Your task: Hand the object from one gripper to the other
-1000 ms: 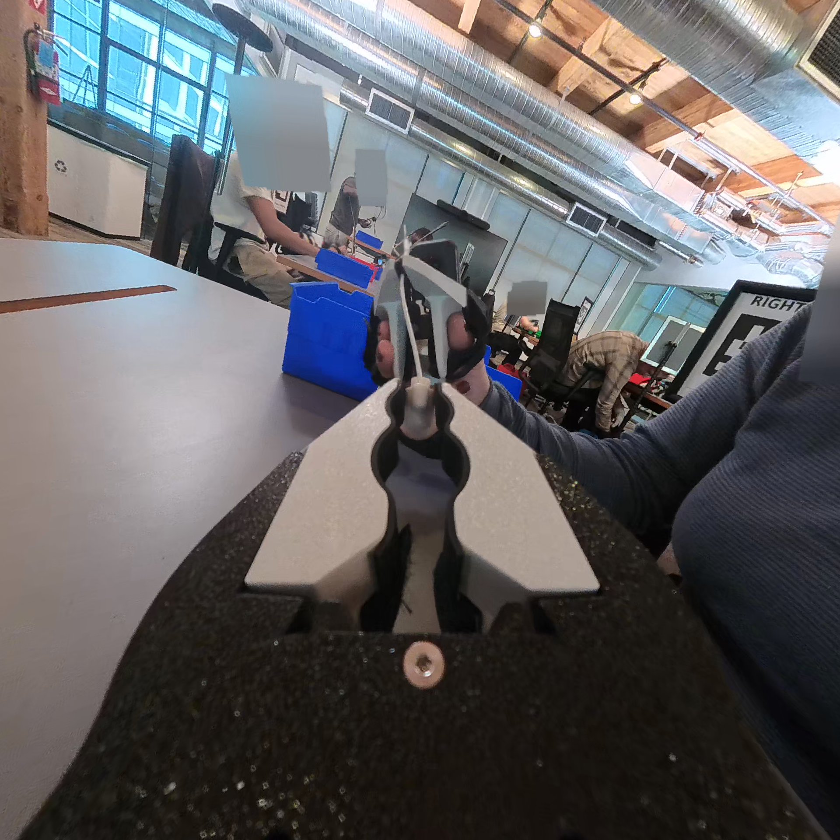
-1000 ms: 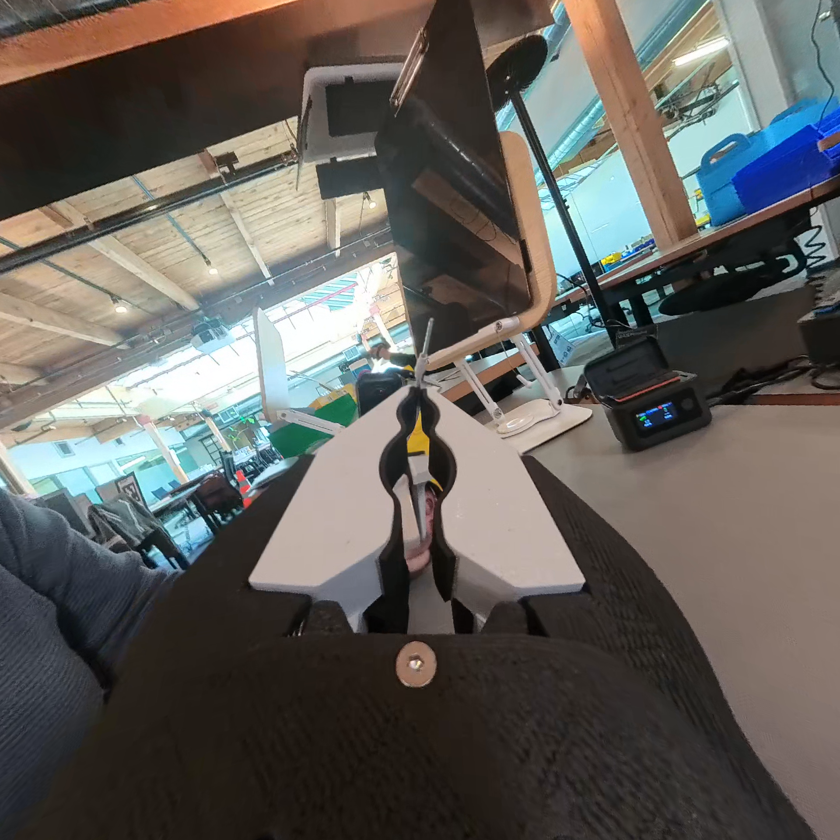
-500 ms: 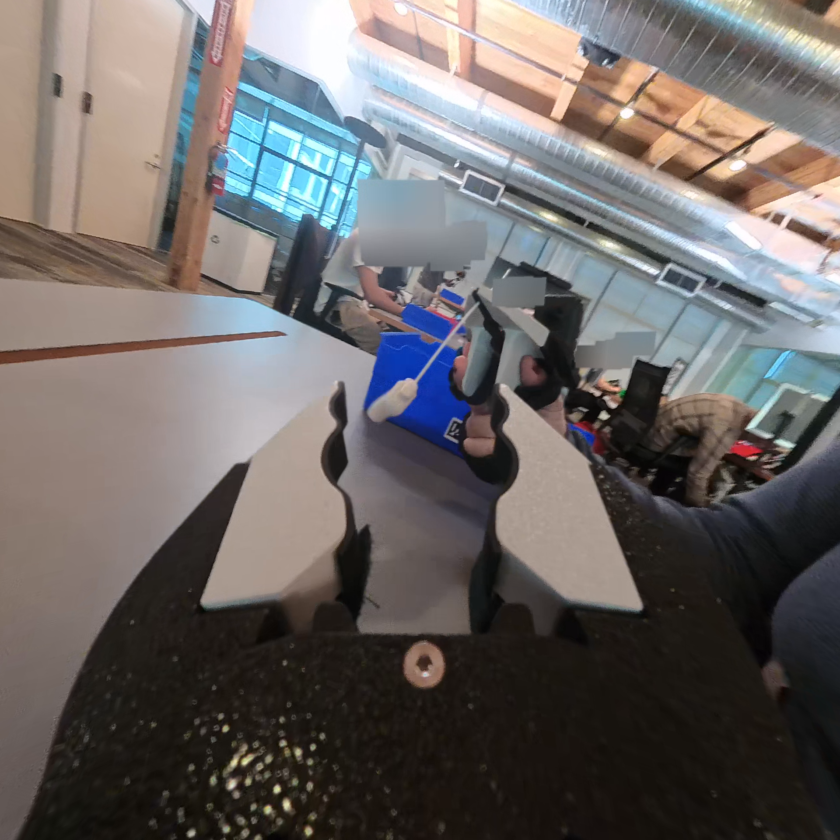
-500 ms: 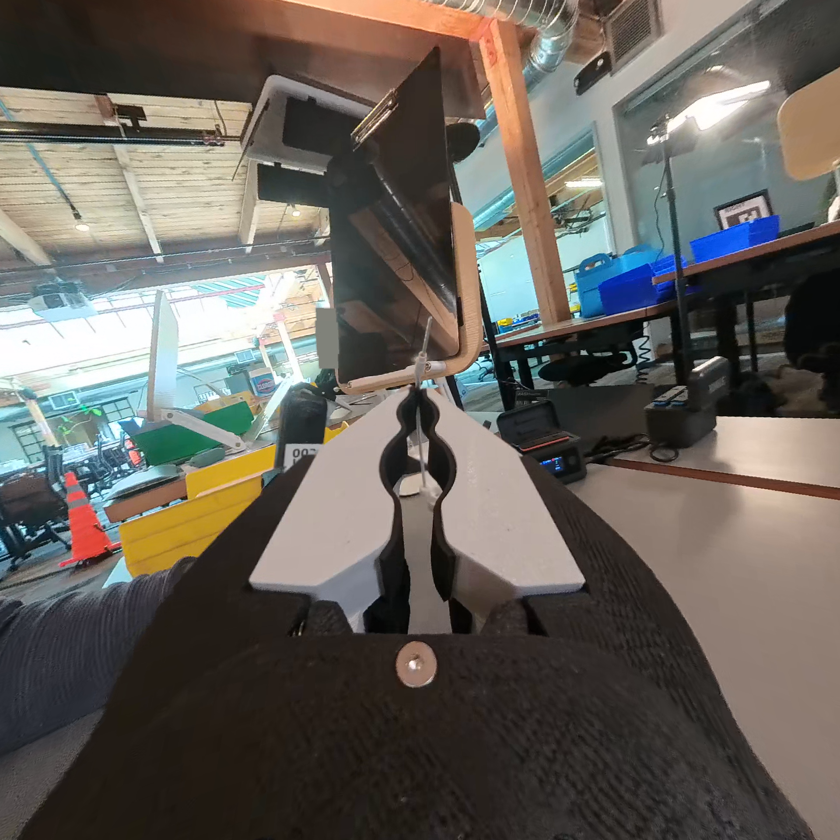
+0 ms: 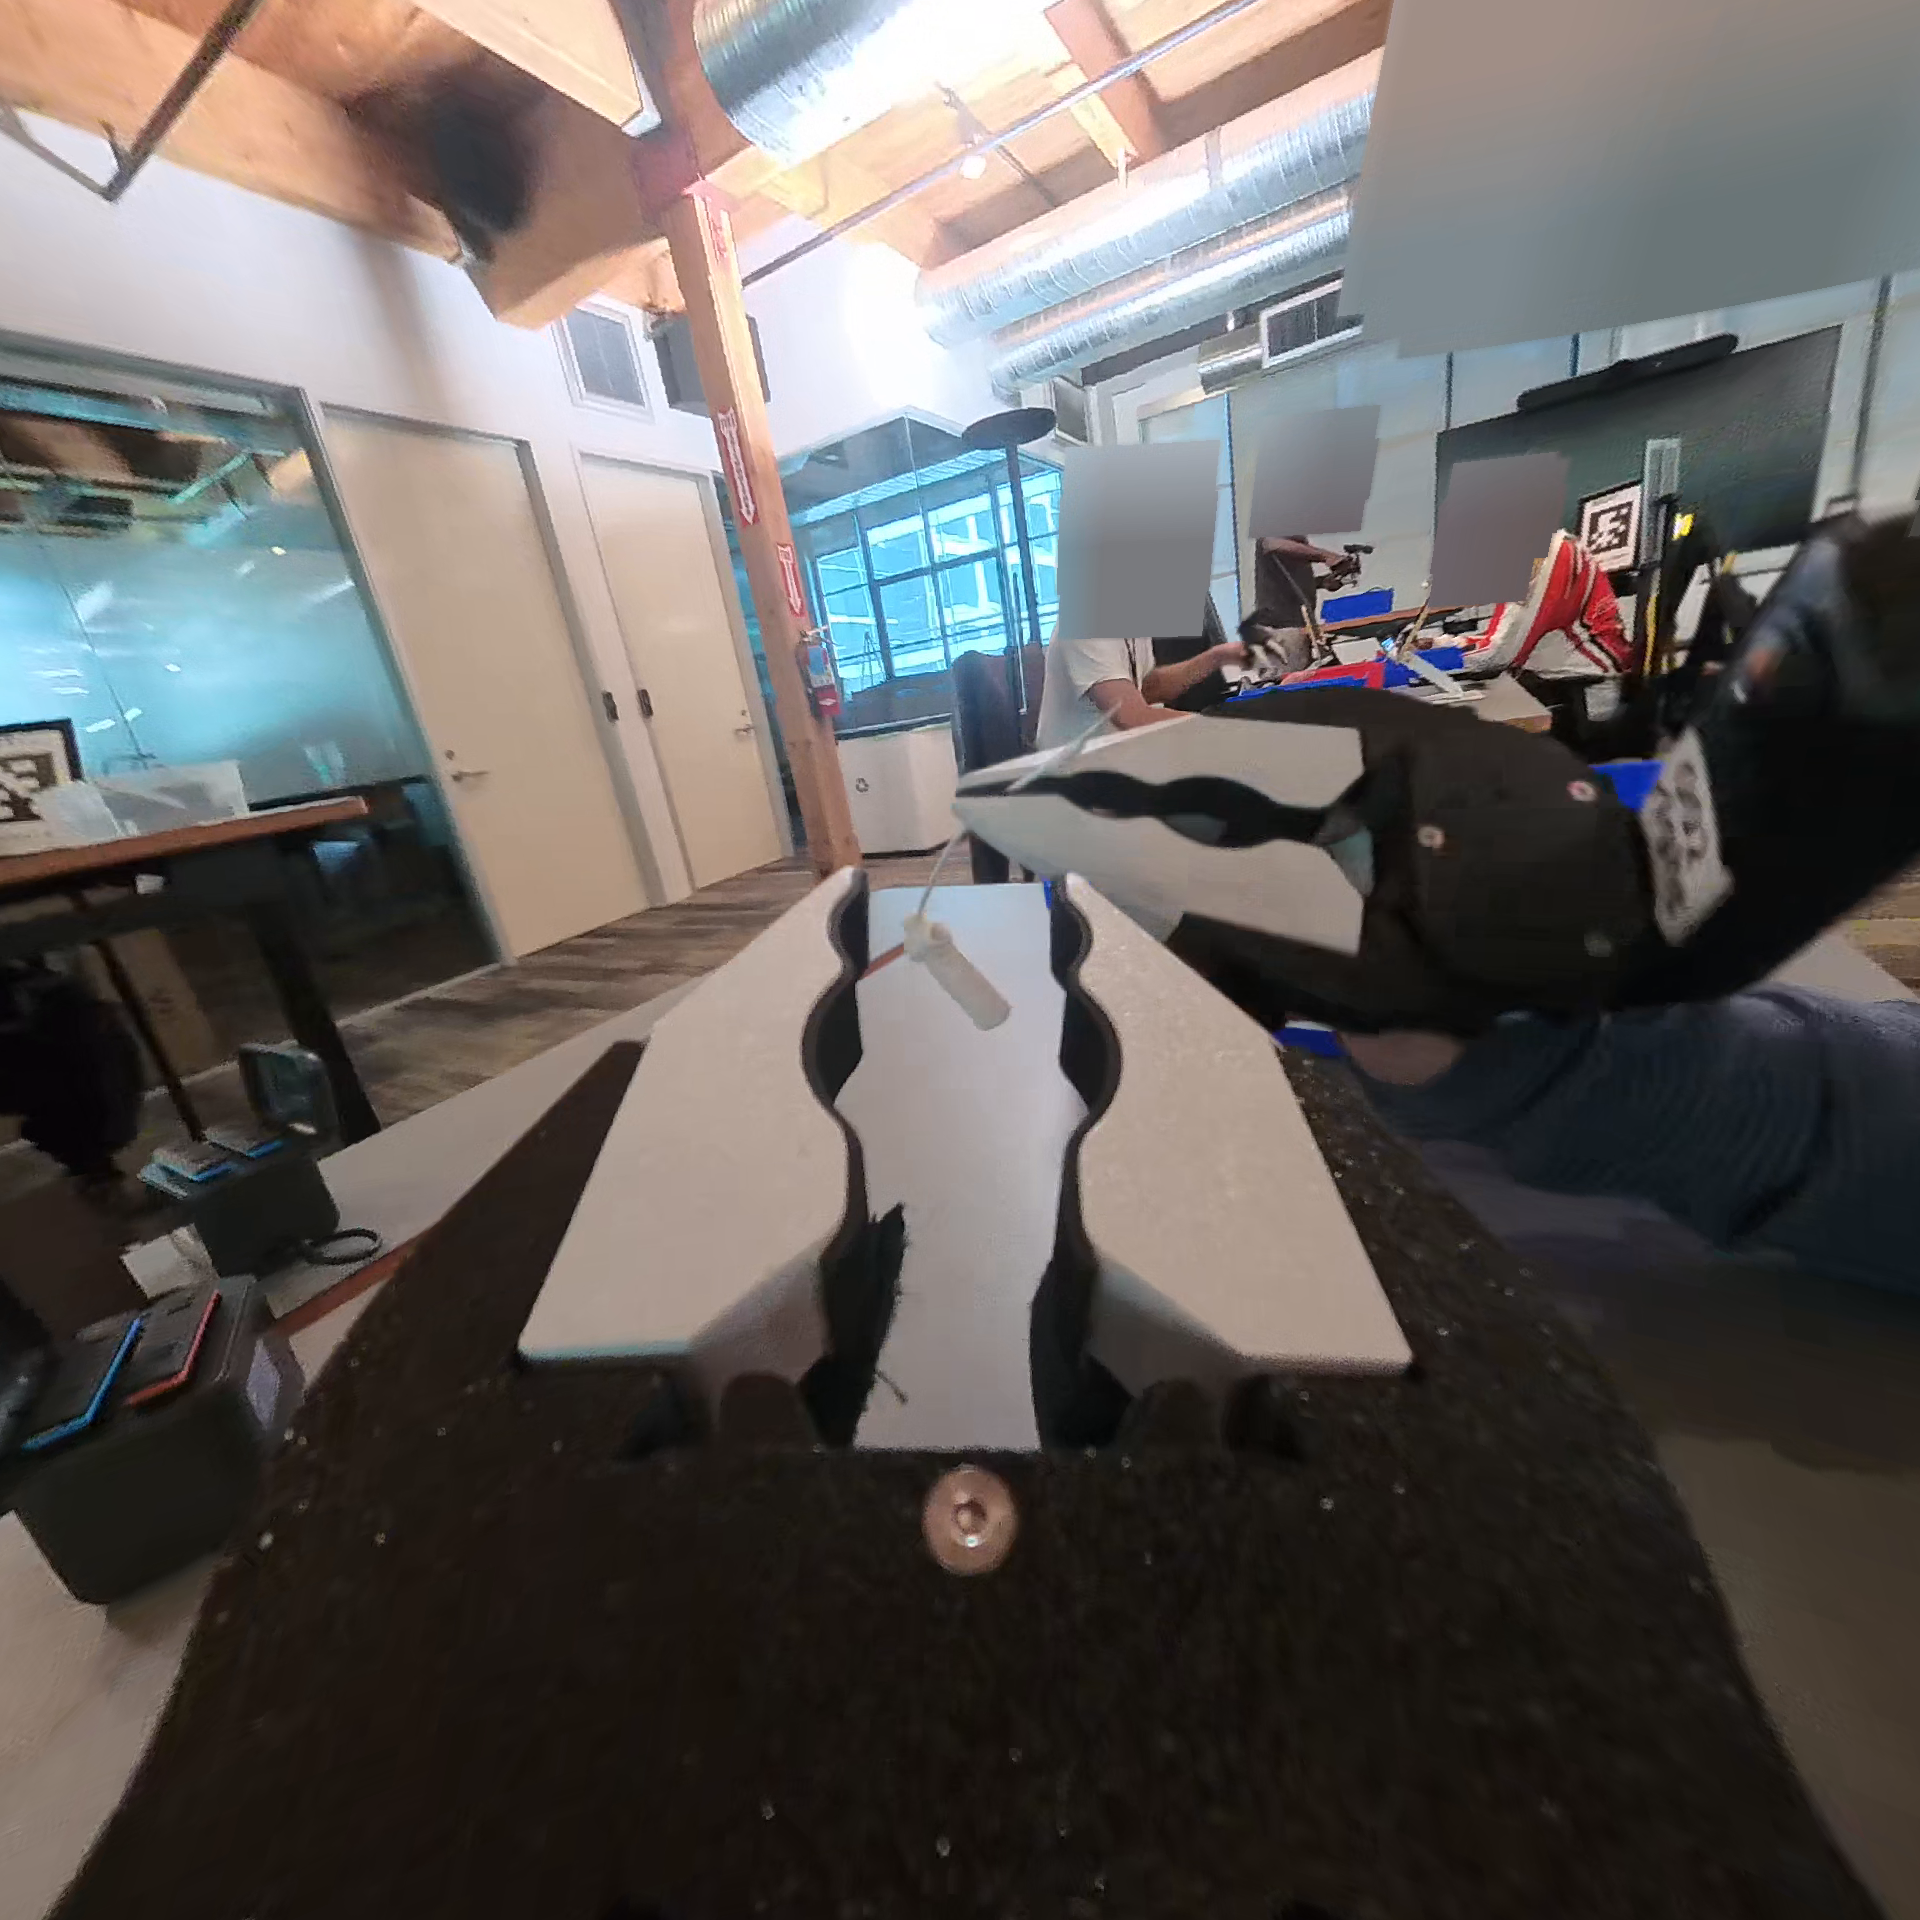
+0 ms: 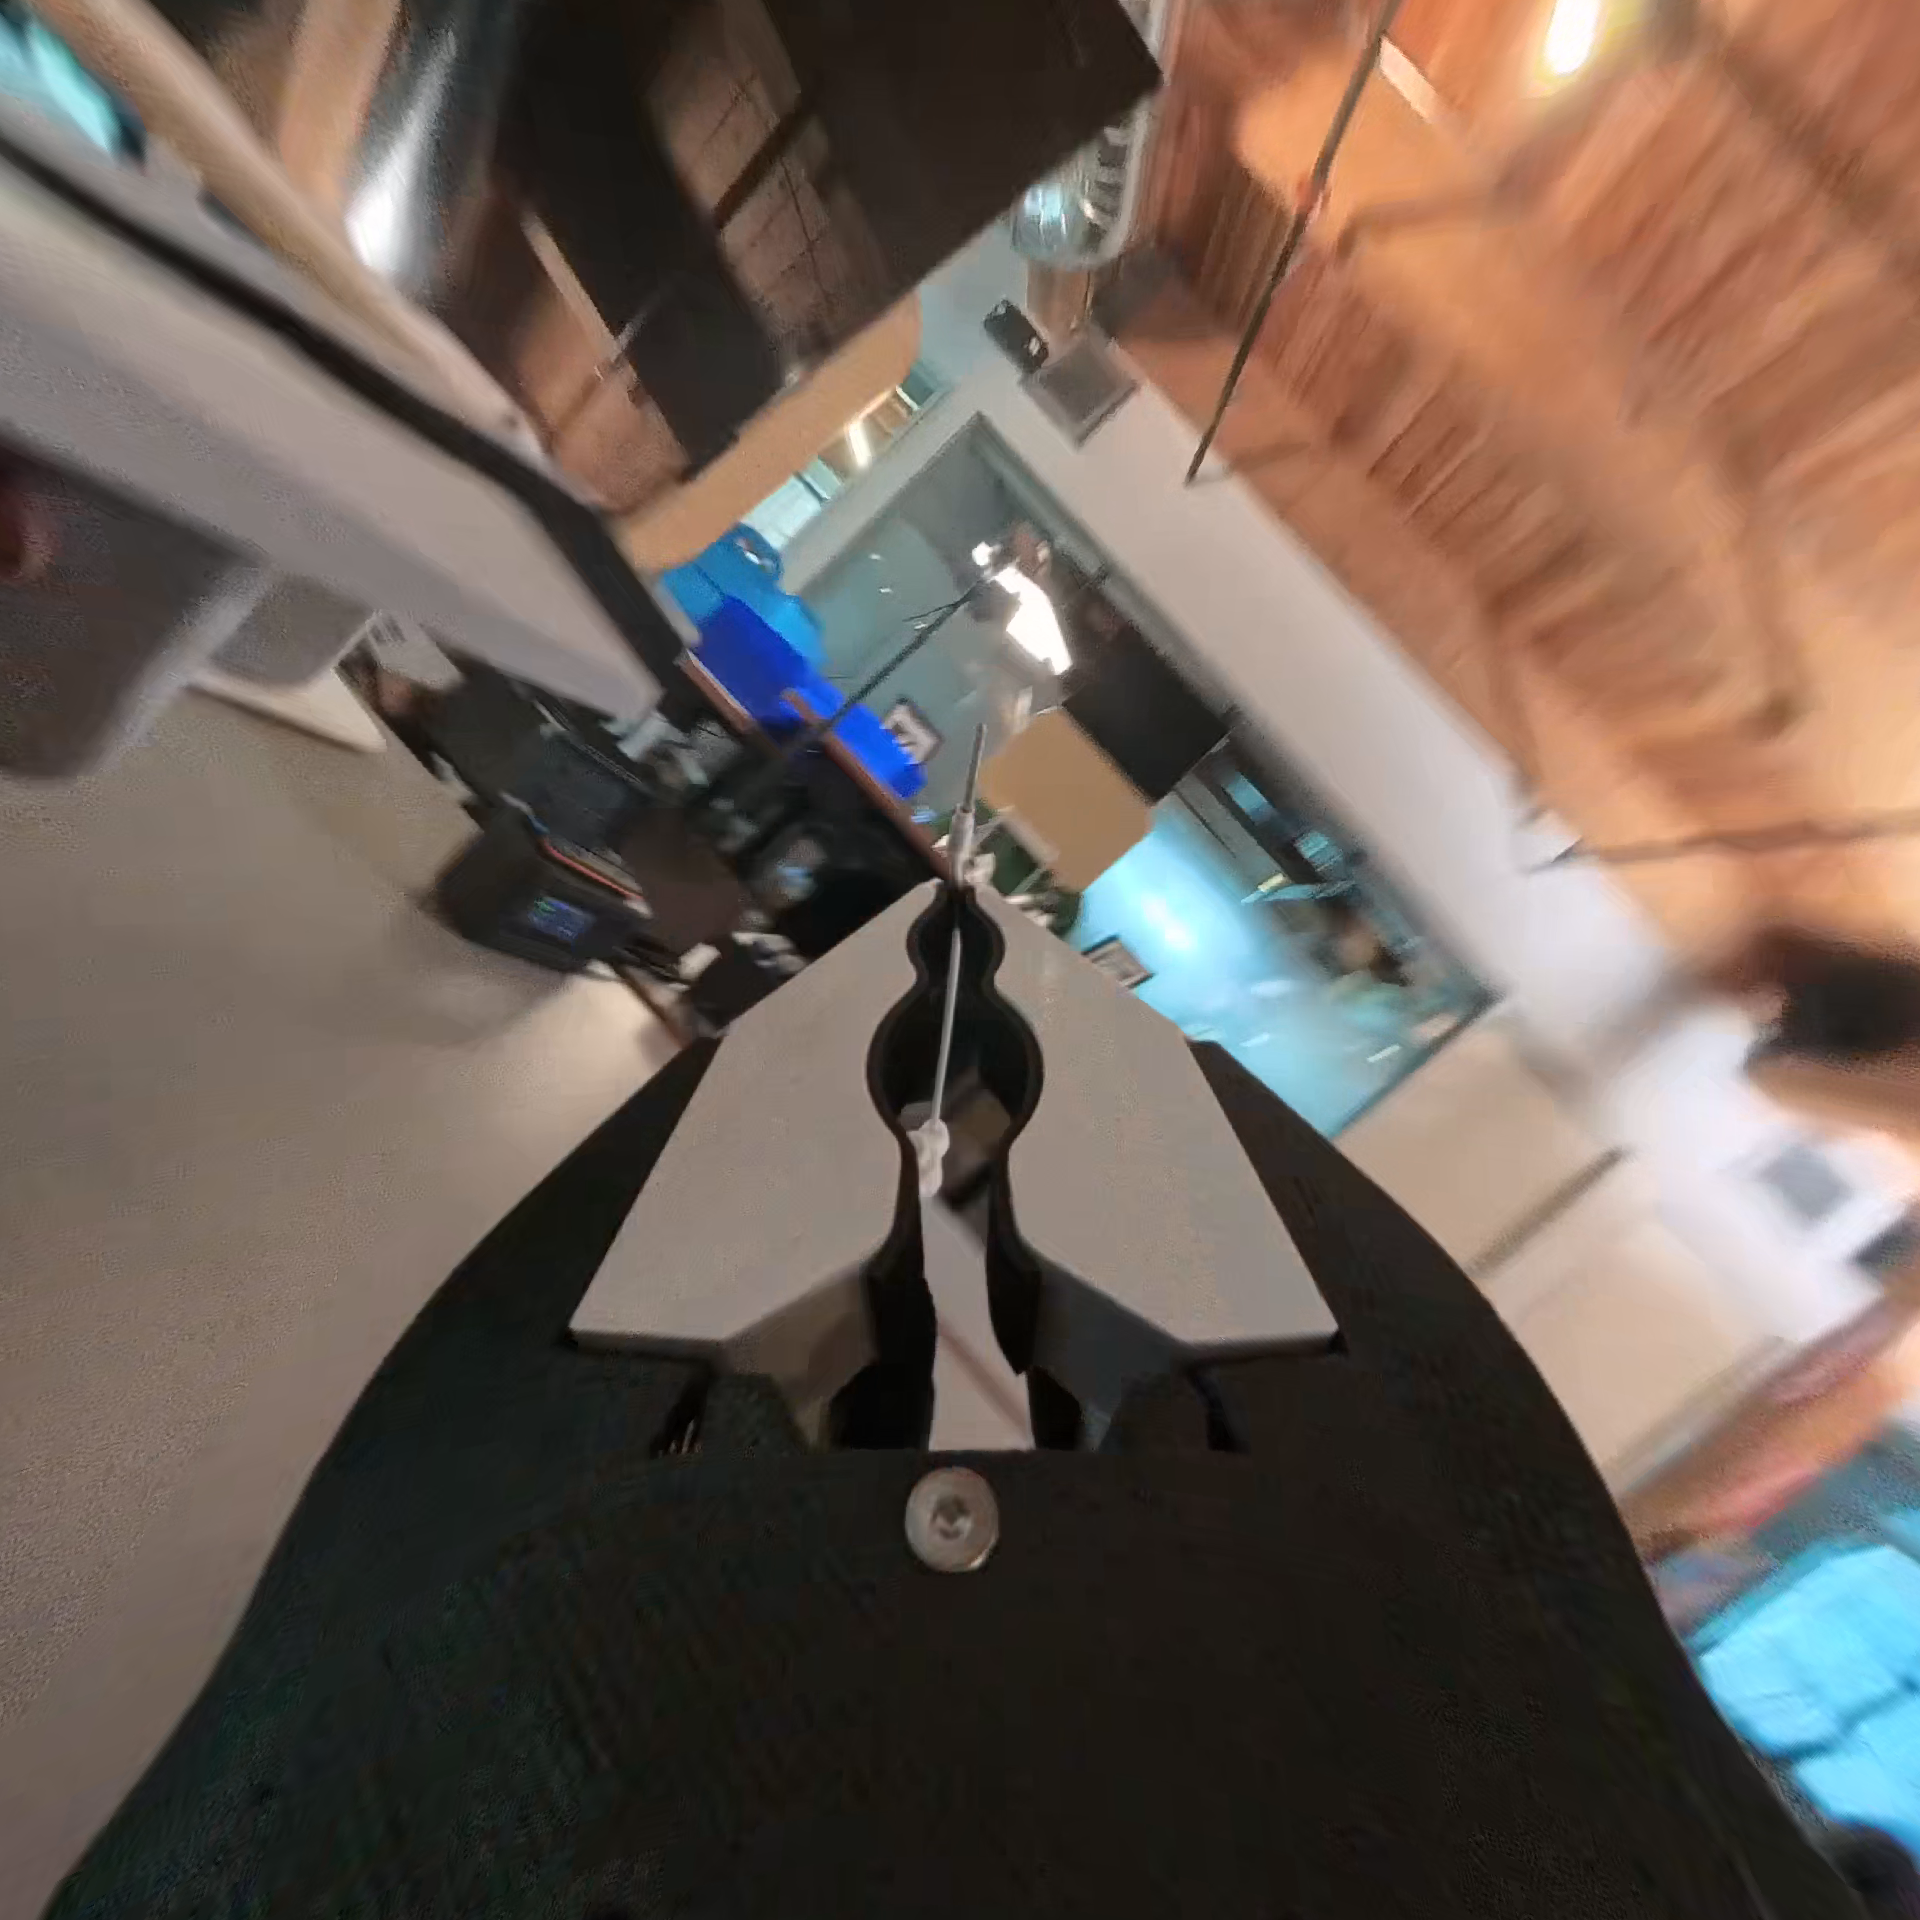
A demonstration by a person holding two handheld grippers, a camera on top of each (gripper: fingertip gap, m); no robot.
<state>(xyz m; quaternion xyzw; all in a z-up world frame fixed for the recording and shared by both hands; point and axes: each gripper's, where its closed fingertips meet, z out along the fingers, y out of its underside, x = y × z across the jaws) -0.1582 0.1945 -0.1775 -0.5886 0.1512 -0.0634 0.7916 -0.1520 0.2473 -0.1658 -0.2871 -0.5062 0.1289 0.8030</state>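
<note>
Office with grey table [image 5: 966,1143]; left gripper [image 5: 958,894] jaws spread, empty. Right gripper [image 5: 971,805] clenches a thin swab [image 5: 951,961], stick slanting, white tip lowermost.

Left gripper [image 5: 956,883] occupying lower centre of the left wrist view, fingers apart; right gripper [image 5: 971,805] entering from the right edge, its tip lying just above and beyond the left fingertips; swab [image 5: 954,977] hanging below that tip, sitting in the gap between the left fingers, touching neither; table [image 5: 956,1195] lying beneath; desk [image 5: 156,842] standing at left.
</note>
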